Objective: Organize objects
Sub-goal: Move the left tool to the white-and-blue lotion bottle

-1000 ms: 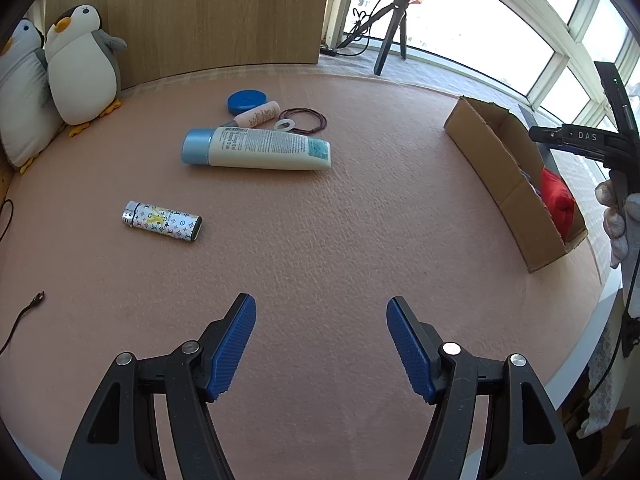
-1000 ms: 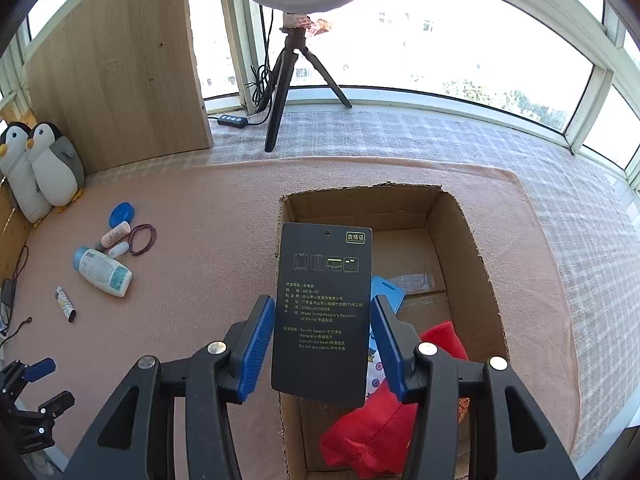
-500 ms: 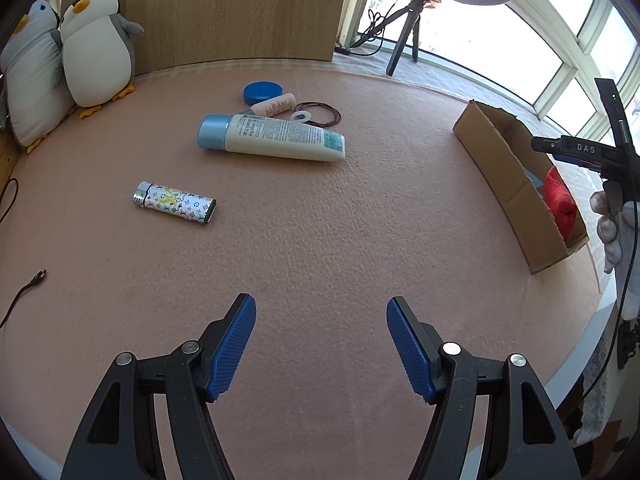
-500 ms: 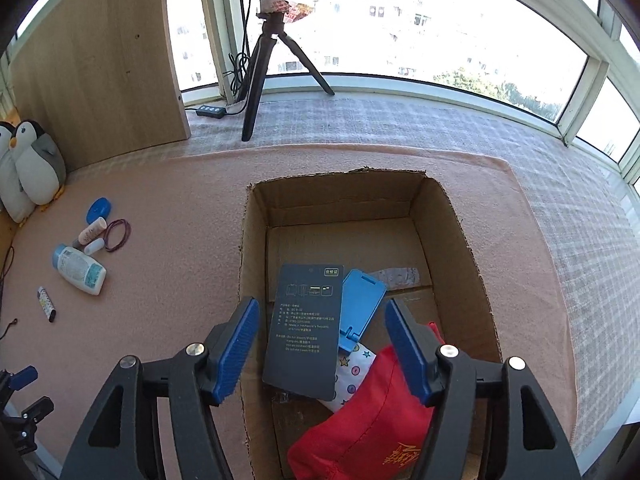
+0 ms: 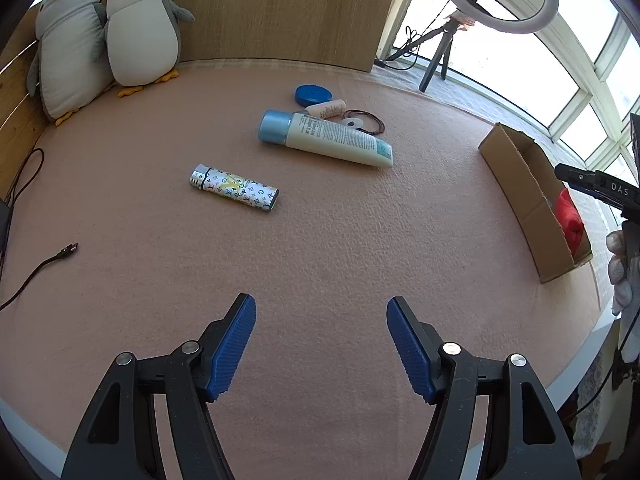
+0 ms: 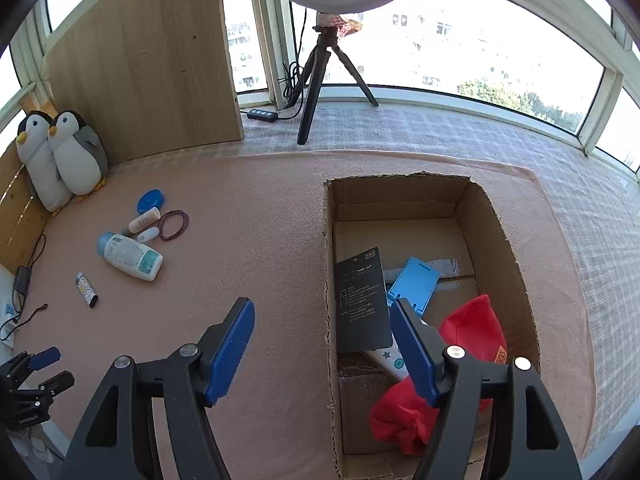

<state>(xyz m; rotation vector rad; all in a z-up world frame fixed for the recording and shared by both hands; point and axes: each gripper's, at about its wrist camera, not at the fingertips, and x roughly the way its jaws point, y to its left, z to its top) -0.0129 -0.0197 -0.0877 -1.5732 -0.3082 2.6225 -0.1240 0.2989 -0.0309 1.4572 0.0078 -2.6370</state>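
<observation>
My right gripper (image 6: 322,312) is open and empty over the left wall of the cardboard box (image 6: 508,256). A black card (image 6: 362,300) leans in the box beside a blue phone stand (image 6: 414,284) and a red pouch (image 6: 472,330). My left gripper (image 5: 320,312) is open and empty above the pink mat. Ahead of it lie a patterned lighter (image 5: 234,188), a white lotion tube (image 5: 326,138), a small pink bottle (image 5: 326,109), a blue lid (image 5: 314,94) and a hair tie (image 5: 366,120).
Two plush penguins (image 5: 108,36) stand at the far left against a wooden panel (image 5: 256,8). A ring light on a tripod (image 6: 320,52) stands behind the mat. A black cable (image 5: 36,268) lies at the left edge. The table edge runs near right.
My right gripper has opened and let go of the black card, which now rests in the box, and has shifted left. My left gripper has moved closer to the lighter and tube.
</observation>
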